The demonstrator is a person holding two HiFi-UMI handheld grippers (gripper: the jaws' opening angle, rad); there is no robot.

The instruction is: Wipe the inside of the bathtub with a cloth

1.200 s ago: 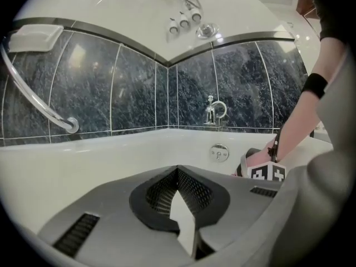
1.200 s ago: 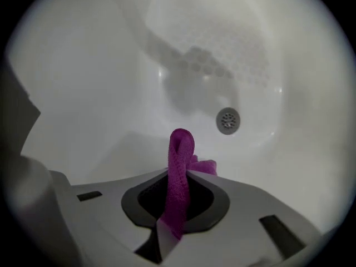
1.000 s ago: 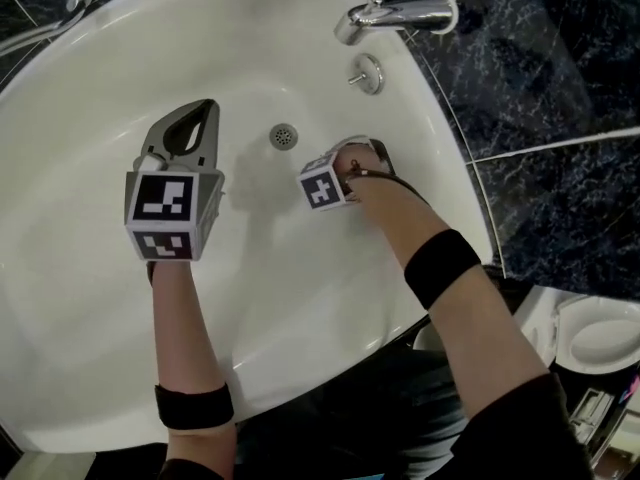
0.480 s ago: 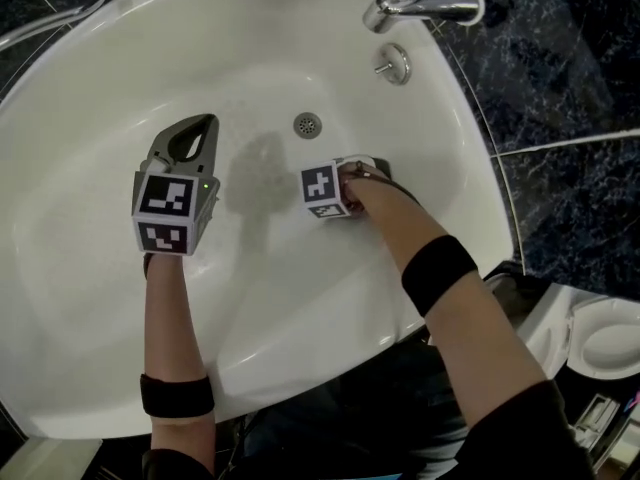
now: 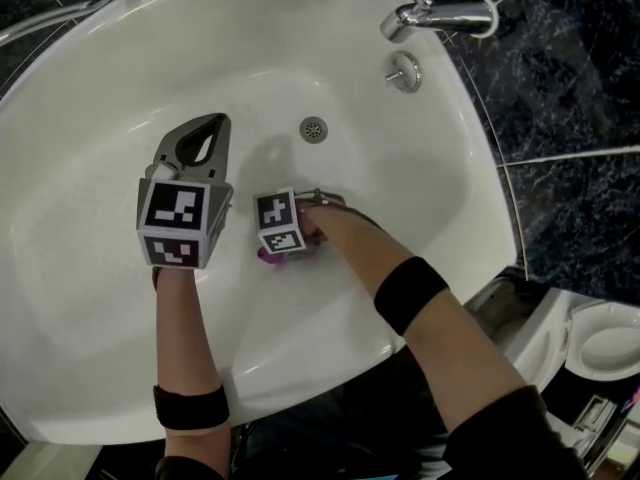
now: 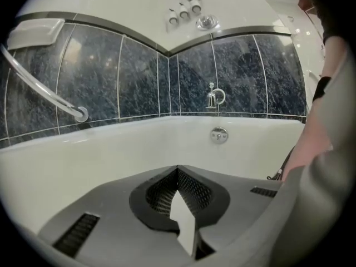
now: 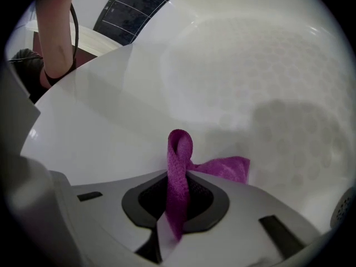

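Currently the right forearm point(image 5: 400, 290) slants into the bathtub point(image 5: 430, 183), right gripper point(image 7: 177, 204) tilted downward, clamped on the purple cloth point(image 7: 179, 149), which loops past its tips.

Right gripper point(image 5: 278, 243), cloth point(image 5: 267, 257) — nearer left gripper point(image 5: 207, 128)

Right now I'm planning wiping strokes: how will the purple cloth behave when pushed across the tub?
Probably floppy: the cloth folds into a loop above the right gripper, a loose end trailing sideways. Likely light, since a thin pinch carries it. On the glossy tub it should slide easily, bunching rather than pushing stiffly.
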